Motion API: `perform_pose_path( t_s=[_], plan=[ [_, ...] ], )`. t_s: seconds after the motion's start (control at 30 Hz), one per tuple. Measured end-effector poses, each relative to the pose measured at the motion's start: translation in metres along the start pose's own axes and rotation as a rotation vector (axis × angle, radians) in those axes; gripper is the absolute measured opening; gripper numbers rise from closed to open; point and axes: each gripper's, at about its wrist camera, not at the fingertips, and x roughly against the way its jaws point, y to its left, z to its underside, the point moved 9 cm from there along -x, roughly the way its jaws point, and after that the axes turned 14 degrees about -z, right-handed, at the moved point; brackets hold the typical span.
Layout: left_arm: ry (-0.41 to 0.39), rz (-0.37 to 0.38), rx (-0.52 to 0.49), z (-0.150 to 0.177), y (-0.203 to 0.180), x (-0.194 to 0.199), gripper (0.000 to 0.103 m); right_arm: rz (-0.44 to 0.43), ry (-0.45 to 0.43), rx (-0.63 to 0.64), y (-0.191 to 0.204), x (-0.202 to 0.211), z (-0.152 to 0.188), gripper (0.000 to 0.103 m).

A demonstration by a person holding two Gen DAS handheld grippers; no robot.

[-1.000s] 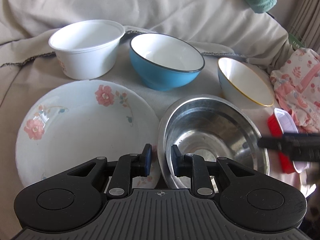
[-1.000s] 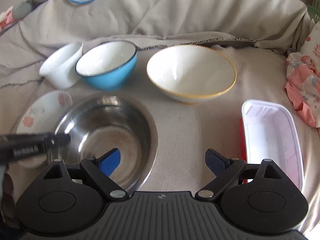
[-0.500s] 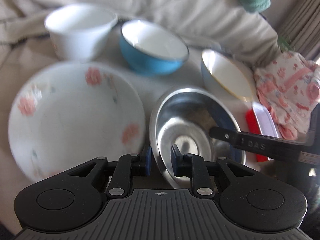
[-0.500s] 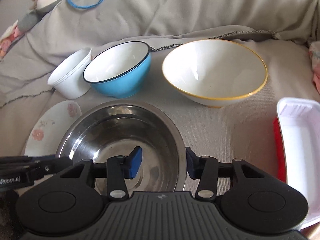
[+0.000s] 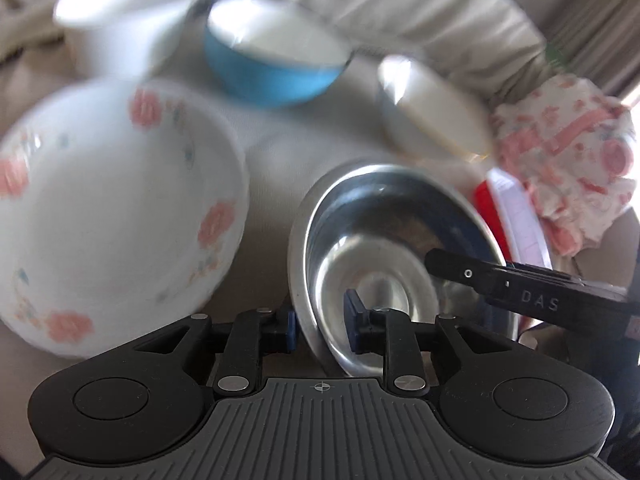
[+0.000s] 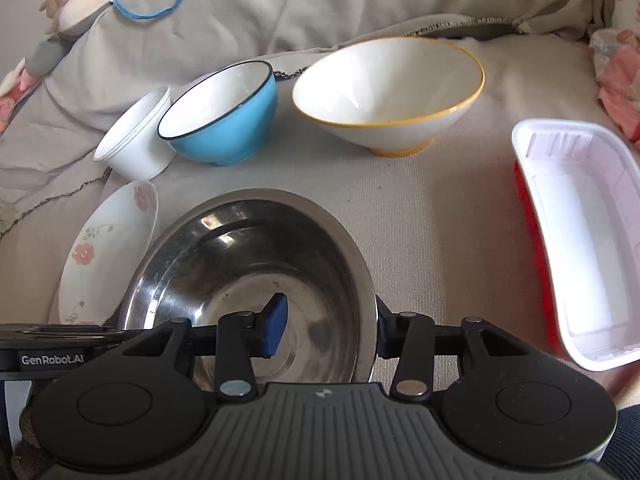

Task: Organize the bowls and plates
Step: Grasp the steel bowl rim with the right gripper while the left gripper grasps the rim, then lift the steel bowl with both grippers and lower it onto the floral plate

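A steel bowl (image 5: 380,248) (image 6: 240,248) sits on the beige cloth between both grippers. My left gripper (image 5: 322,326) straddles its left rim, one pad outside and one inside. Its jaws are opening slightly, but the bowl stays sharp and fixed to them while the background blurs. My right gripper (image 6: 328,326) straddles the right rim with its left pad inside the bowl. Its jaws are closing on the wall. One of the right gripper's fingers (image 5: 500,280) shows over the bowl in the left wrist view.
A floral plate (image 5: 112,208) (image 6: 104,256) lies left of the steel bowl. Behind stand a white tub (image 6: 136,140), a blue bowl (image 6: 224,116) and a yellow-rimmed white bowl (image 6: 388,92). A white tray (image 6: 580,240) on a red one lies right, beside floral cloth (image 5: 568,152).
My right gripper went from wide open beside the bowl to closed over its right rim. The left wrist view swung and blurred while the bowl stayed between the left pads.
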Motion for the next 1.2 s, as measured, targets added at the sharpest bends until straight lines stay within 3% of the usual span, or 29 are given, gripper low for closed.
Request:
perform_pose_path(
  t_s=[0.13,0.23,0.43,0.6,0.83,1.2],
  plan=[
    [-0.138,0.028,0.014,-0.031,0.024,0.041,0.025,-0.028,-0.043,0.057,0.033,0.014,-0.03,0.044],
    [-0.196,-0.015,0.048,-0.052,0.063,0.061,0.024,-0.071,-0.042,0.102,0.07,0.001,-0.052,0.044],
    [-0.18,-0.158,0.163,-0.049,0.141,0.055,0.025,-0.115,0.049,0.181,0.141,-0.07,-0.055,0.044],
    [-0.185,-0.218,0.202,-0.045,0.164,0.042,0.025,-0.08,0.127,0.193,0.156,-0.117,-0.042,0.044],
    [-0.128,-0.238,0.216,-0.036,0.178,0.024,0.025,-0.045,0.138,0.249,0.16,-0.128,-0.037,0.044],
    [-0.131,-0.256,0.205,-0.035,0.176,0.024,0.025,-0.002,0.105,0.332,0.164,-0.12,-0.031,0.042]
  ],
)
